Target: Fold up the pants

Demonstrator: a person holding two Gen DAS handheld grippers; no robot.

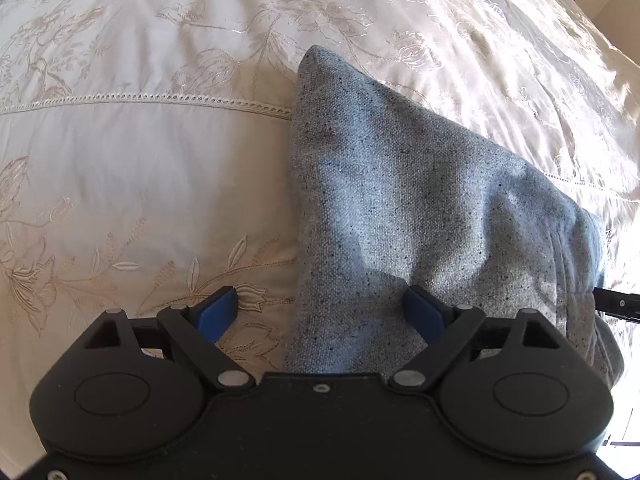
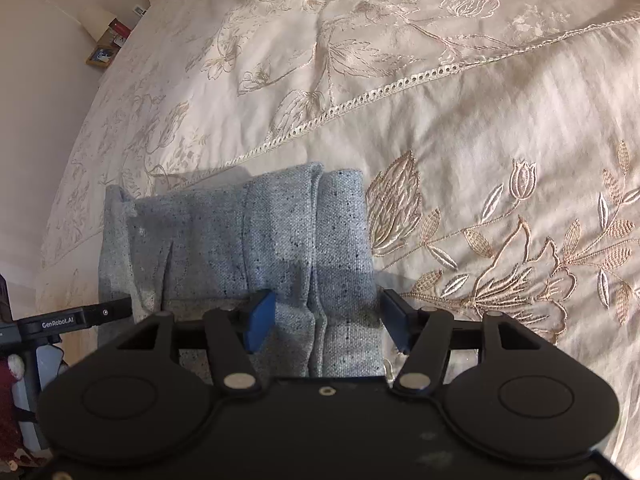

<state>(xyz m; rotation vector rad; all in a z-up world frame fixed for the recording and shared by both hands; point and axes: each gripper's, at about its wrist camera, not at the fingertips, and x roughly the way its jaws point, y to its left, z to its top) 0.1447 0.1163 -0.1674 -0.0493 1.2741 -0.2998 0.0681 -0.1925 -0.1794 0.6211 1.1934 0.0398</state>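
cream embroidered bedspread [image 1: 140,184] fills the background. left gripper [image 1: 320,312] and right gripper [image 2: 326,316] point steeply down, jaws spread, gripping nothing. folded blue-grey pants [image 2: 256,240] lie flat.

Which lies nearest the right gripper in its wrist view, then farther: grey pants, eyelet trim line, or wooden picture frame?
1. Folded grey speckled pants, under the right gripper.
2. Cream eyelet trim line, mid-bedspread.
3. Small wooden picture frame, far upper left.

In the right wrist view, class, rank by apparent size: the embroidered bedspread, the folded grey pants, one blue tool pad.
1. Embroidered bedspread, which fills most of the view.
2. Folded grey pants.
3. Blue tool pad, smallest, though being close to the camera enlarges it.
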